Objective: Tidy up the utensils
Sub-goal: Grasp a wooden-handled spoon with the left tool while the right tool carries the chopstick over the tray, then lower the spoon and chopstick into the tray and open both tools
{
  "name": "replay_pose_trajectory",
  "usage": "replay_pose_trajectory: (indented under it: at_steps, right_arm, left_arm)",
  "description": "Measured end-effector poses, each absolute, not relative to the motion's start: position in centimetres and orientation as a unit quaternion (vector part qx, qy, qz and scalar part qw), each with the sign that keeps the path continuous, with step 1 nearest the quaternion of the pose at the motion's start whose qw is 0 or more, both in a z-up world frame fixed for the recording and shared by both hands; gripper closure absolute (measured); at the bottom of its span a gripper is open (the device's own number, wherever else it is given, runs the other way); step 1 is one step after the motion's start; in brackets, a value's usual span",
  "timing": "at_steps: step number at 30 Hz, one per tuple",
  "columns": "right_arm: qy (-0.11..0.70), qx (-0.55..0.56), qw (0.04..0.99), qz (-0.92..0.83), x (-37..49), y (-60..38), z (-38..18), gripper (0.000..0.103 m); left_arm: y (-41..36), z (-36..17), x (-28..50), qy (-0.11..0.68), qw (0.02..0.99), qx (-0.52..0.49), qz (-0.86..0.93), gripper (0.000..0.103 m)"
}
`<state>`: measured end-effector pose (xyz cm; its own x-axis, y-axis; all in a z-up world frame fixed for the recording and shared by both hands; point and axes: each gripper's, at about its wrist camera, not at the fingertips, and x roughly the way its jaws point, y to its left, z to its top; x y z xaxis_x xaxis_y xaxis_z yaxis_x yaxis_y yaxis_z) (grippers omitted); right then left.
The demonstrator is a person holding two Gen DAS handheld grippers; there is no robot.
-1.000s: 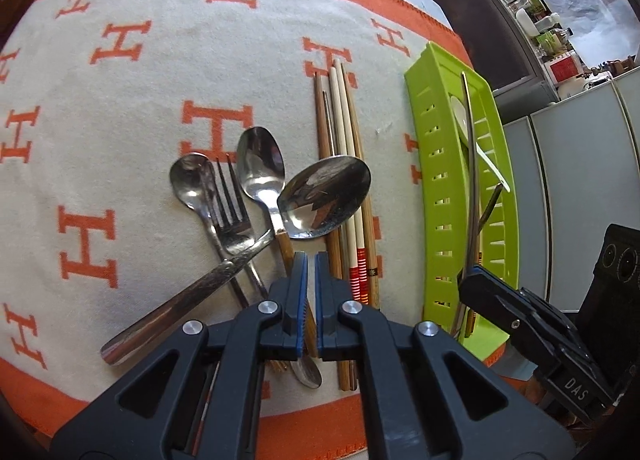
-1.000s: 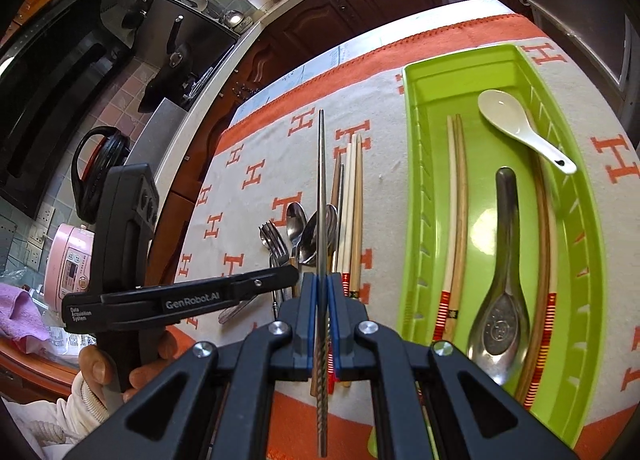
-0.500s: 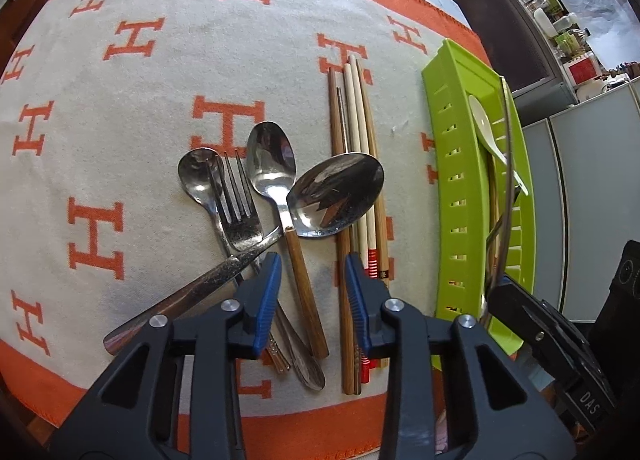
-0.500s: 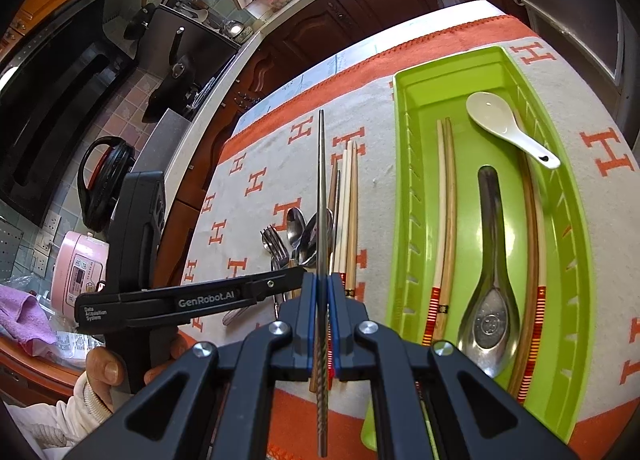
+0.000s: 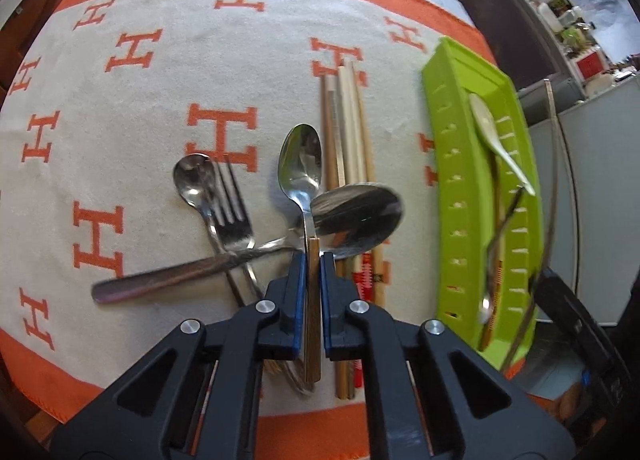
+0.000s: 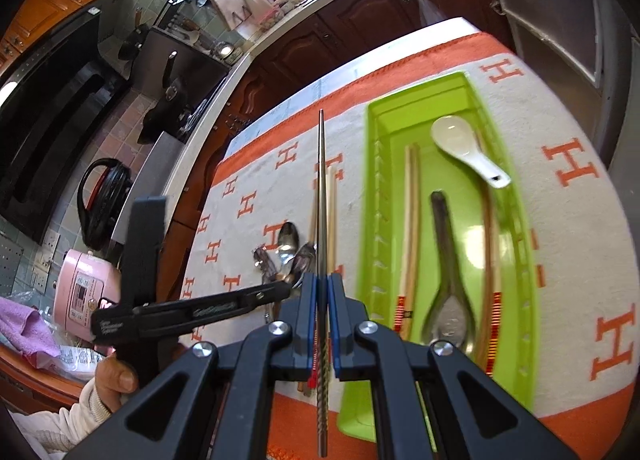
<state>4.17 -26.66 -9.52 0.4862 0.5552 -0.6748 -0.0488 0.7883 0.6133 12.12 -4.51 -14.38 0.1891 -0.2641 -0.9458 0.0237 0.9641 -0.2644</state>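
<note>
A: Left gripper [image 5: 313, 292] status?
B: Jaws clamped on the wooden handle of the wood-handled spoon [image 5: 301, 164]. Handle runs straight back between the blue pads [image 5: 297, 300]; bowl points away from the camera, over the H-pattern cloth [image 5: 132, 120].
A: What's around it?
B: Large steel spoon [image 5: 356, 216] just right of the jaws, its bowl lying over the loose chopsticks [image 5: 346, 128]. Its handle runs left across a fork [image 5: 234, 208] and a small spoon [image 5: 196, 180].
A: Right gripper [image 6: 323, 320]?
B: Closed on a metal chopstick [image 6: 321, 188], held roughly mid-length. Tip points away from the camera, twisted end sticks back past the pads. It's in the air, left of the green tray [image 6: 516, 244].
A: Tray contents?
B: White ceramic spoon [image 6: 464, 148] at the far end, metal soup spoon [image 6: 448, 260] in the middle, red-banded chopstick pairs on either side. Tray sits on the cloth, right of the loose pile.
A: Anything else in view?
B: A hand [image 6: 116, 376] on the left gripper's handle.
</note>
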Motion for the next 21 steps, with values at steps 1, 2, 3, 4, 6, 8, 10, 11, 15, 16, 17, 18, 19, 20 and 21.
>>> replay_pose_trajectory:
  at_steps: [1,2,3,4,6,8,10,11,15,16,17,18,19,20,21]
  right_arm:
    - [0.471,0.270,0.821,0.177,4.2,-27.1,-9.4,0.098]
    - [0.470,0.270,0.823,0.170,4.2,-27.6,-9.2,0.098]
    - [0.468,0.270,0.826,0.162,4.2,-28.1,-9.1,0.098]
    - [0.467,0.270,0.828,0.155,4.3,-28.6,-9.1,0.098]
    - [0.470,0.265,0.831,0.135,4.3,-29.4,-9.0,0.098]
    - [0.471,0.256,0.836,0.116,4.3,-30.0,-9.0,0.098]
    - [0.476,0.237,0.842,0.089,4.4,-30.4,-9.0,0.098]
    - [0.478,0.225,0.845,0.078,4.5,-30.5,-9.1,0.098]
    - [0.491,0.190,0.848,0.055,5.5,-30.6,-9.6,0.097]
    - [0.493,0.186,0.848,0.053,5.8,-30.6,-9.7,0.097]
    - [0.498,0.181,0.847,0.052,6.1,-30.5,-9.9,0.097]
    - [0.502,0.179,0.845,0.052,6.5,-30.5,-10.2,0.097]
    - [0.505,0.180,0.842,0.052,6.8,-30.5,-10.5,0.097]
    - [0.508,0.181,0.840,0.052,7.0,-30.6,-10.6,0.097]
    - [0.510,0.183,0.839,0.051,7.2,-30.6,-10.8,0.097]
  left_arm:
    - [-4.8,-13.9,11.9,0.628,0.765,-0.096,-0.101,0.099]
    - [-5.1,-13.4,11.7,0.626,0.766,-0.096,-0.109,0.099]
    - [-5.4,-13.0,11.5,0.625,0.766,-0.097,-0.116,0.099]
    - [-5.7,-12.4,11.3,0.623,0.766,-0.099,-0.124,0.099]
    - [-6.5,-11.3,11.0,0.618,0.766,-0.104,-0.142,0.099]
    - [-7.4,-10.0,10.7,0.612,0.767,-0.104,-0.159,0.099]
    - [-8.7,-8.9,10.7,0.607,0.768,-0.101,-0.177,0.099]
    - [-9.5,-8.5,10.8,0.605,0.768,-0.098,-0.185,0.099]
    - [-13.0,-7.9,11.5,0.600,0.769,-0.084,-0.205,0.098]
    - [-14.0,-8.1,11.6,0.599,0.770,-0.079,-0.207,0.098]
    - [-14.7,-8.2,11.8,0.598,0.770,-0.074,-0.208,0.098]
    - [-15.4,-8.4,11.9,0.597,0.771,-0.069,-0.210,0.098]
    - [-16.1,-8.7,12.1,0.597,0.772,-0.063,-0.209,0.098]
    - [-16.6,-9.0,12.1,0.597,0.772,-0.057,-0.209,0.098]
    - [-17.1,-9.3,12.3,0.597,0.773,-0.052,-0.209,0.098]
